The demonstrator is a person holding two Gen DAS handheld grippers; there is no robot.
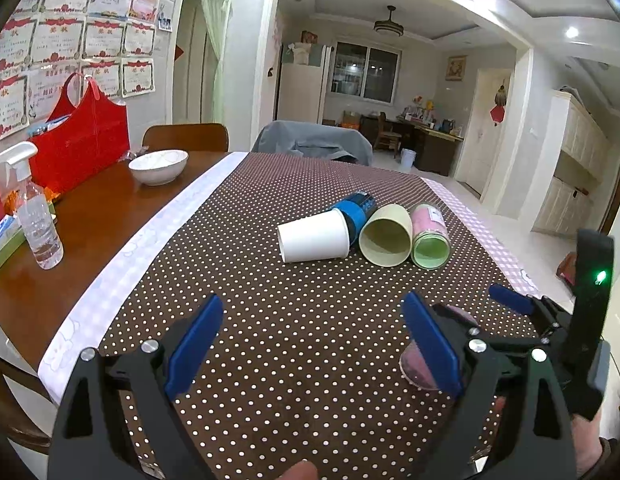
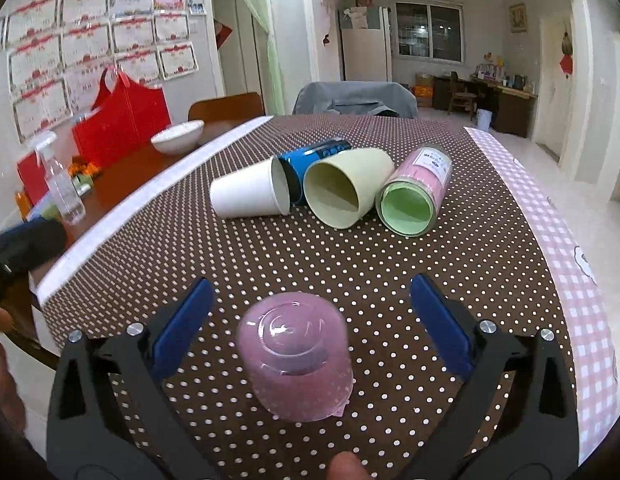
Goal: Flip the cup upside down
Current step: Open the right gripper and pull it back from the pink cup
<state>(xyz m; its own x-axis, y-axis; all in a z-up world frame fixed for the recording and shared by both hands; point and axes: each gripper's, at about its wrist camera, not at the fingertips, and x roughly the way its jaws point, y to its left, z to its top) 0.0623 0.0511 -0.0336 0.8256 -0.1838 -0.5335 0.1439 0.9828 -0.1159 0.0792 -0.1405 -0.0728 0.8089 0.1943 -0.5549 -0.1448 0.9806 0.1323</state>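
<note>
A translucent pink cup (image 2: 296,356) stands upside down on the dotted cloth, between the open blue fingers of my right gripper (image 2: 312,320), which do not touch it. In the left wrist view a sliver of it (image 1: 414,364) shows behind my right finger. My left gripper (image 1: 312,336) is open and empty over bare cloth. The right gripper (image 1: 510,300) shows at the right edge of the left wrist view. Farther back lie a white paper cup (image 2: 250,196) (image 1: 314,240), a cream cup (image 2: 342,188) (image 1: 386,234), a blue can (image 2: 310,160) (image 1: 358,208) and a pink-labelled jar (image 2: 414,196) (image 1: 430,236), all on their sides.
A brown polka-dot cloth (image 2: 450,272) covers the table. On the bare wood at the left stand a spray bottle (image 1: 34,216), a white bowl (image 1: 158,166) and a red bag (image 1: 82,140). A chair (image 1: 186,136) and a grey-covered seat (image 1: 310,140) stand behind the table.
</note>
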